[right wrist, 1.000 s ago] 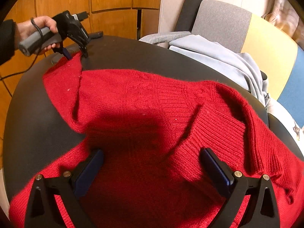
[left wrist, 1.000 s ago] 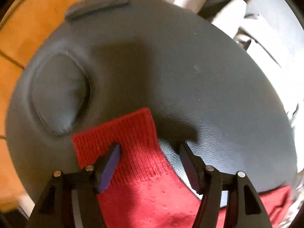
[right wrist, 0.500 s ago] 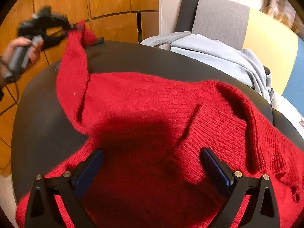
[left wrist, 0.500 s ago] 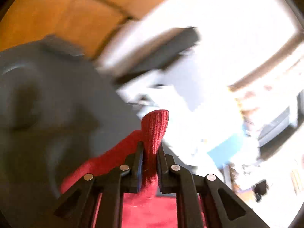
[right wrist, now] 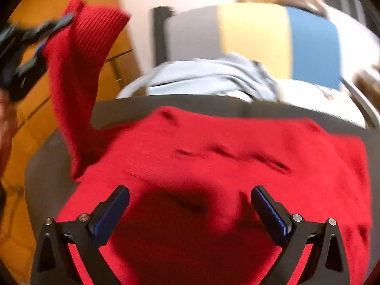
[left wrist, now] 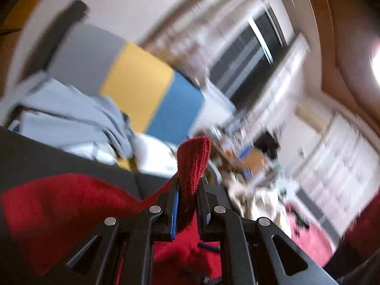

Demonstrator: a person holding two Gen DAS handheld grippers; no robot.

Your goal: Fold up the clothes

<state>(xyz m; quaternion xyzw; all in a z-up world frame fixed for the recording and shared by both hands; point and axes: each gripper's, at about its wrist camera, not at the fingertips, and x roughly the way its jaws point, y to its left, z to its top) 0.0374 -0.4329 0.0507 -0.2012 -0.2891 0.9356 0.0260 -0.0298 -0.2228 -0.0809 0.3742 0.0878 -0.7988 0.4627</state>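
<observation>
A red knit sweater (right wrist: pixel 213 156) lies spread over a dark round padded surface (right wrist: pixel 45 180). My left gripper (left wrist: pixel 188 187) is shut on the ribbed cuff of the sweater's sleeve (left wrist: pixel 193 161), which sticks up between the fingers. In the right wrist view that sleeve (right wrist: pixel 78 66) hangs lifted at the upper left, with the left gripper (right wrist: pixel 47 35) blurred at its cuff. My right gripper (right wrist: pixel 190 197) hovers open just over the sweater's body, nothing between its fingers.
Behind the surface stands a chair back in grey, yellow and blue (right wrist: pixel 256 35) with pale blue-grey clothes (right wrist: pixel 209 76) piled on it. Wooden panels (right wrist: pixel 28 109) fill the left. A cluttered room with windows (left wrist: pixel 261 54) shows in the left wrist view.
My left gripper shut on the sleeve cuff, then lifted it high off the surface while swinging round toward the room. My right gripper shifted over the sweater and stayed open.
</observation>
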